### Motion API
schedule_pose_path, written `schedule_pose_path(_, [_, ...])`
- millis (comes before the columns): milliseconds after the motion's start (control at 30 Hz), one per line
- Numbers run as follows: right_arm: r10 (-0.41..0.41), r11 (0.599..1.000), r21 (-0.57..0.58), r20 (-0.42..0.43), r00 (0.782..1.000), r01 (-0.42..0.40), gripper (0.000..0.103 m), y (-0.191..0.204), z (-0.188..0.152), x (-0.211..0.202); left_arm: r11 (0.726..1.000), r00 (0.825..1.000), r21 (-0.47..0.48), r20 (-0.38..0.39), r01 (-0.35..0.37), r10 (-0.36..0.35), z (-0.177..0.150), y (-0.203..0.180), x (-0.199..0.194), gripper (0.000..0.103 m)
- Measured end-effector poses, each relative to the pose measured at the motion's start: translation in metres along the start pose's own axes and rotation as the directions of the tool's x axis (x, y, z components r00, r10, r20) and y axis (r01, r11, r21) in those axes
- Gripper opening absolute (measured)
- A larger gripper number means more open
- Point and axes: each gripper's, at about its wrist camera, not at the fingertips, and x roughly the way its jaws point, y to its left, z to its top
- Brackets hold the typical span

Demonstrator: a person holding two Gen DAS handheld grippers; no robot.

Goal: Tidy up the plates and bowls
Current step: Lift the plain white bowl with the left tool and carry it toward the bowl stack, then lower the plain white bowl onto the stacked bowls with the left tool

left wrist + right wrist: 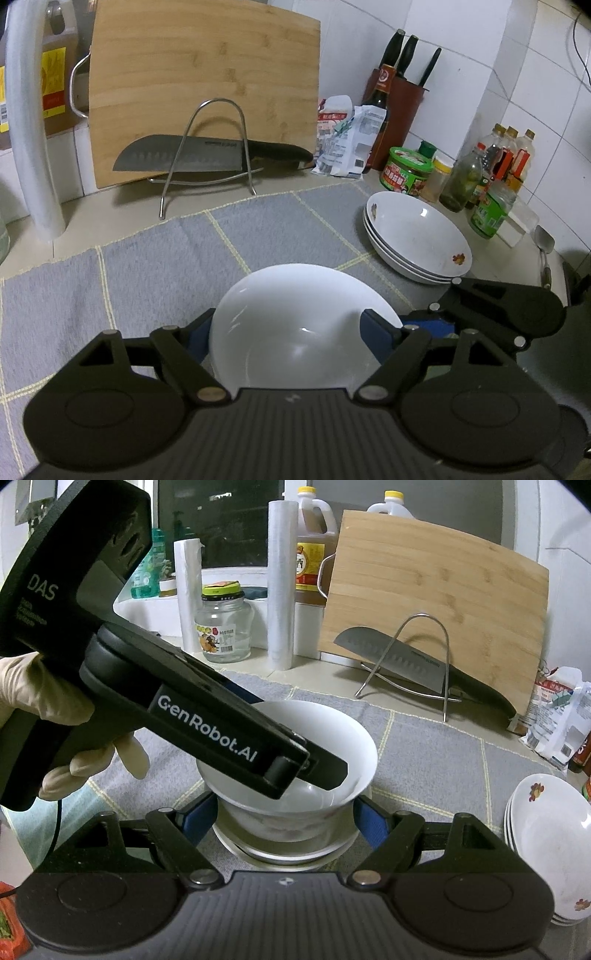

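Observation:
A plain white bowl (295,332) fills the left wrist view between the fingers of my left gripper (288,326). The left pad (197,338) is outside its wall and the right pad (378,332) is over its inside; neither squeezes, so the jaws are open. In the right wrist view the white bowl (343,738) sits nested on lower bowls (288,829). My left gripper (295,734) reaches in from the left with one finger inside. My right gripper (284,812) has its blue pads against both sides of the lower bowls. A stack of flowered plates (417,236) (546,842) lies to the right.
A grey checked mat (147,277) covers the counter. Behind it a knife (184,155) rests in a wire rack against a wooden cutting board (203,85). Jars and bottles (480,177) crowd the right corner. A glass jar (225,627) and rolls stand at the back left. A gloved hand (22,701) holds the left gripper.

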Motion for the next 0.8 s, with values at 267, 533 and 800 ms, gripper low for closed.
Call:
schedule_pose_path(267, [-0.006, 1.0, -0.015, -0.002, 1.0, 0.006, 0.091, 0.003, -0.002, 0.002, 1.0, 1.0, -0.004, 0.003, 0.005, -0.005, -0.001, 0.004, 0.0, 0.081])
schedule_pose_path(533, [0.012, 0.999, -0.04, 0.071, 0.997, -0.009, 0.099, 0.004, 0.0, -0.011, 1.0, 0.999, -0.019, 0.039, -0.011, 0.012, 0.001, 0.008, -0.01, 0.082])
schedule_pose_path(800, [0.066, 0.996, -0.059, 0.098, 0.993, -0.061, 0.1, 0.007, 0.003, -0.015, 0.998, 0.997, -0.054, 0.058, -0.039, 0.042, 0.0, 0.019, -0.021, 0.082])
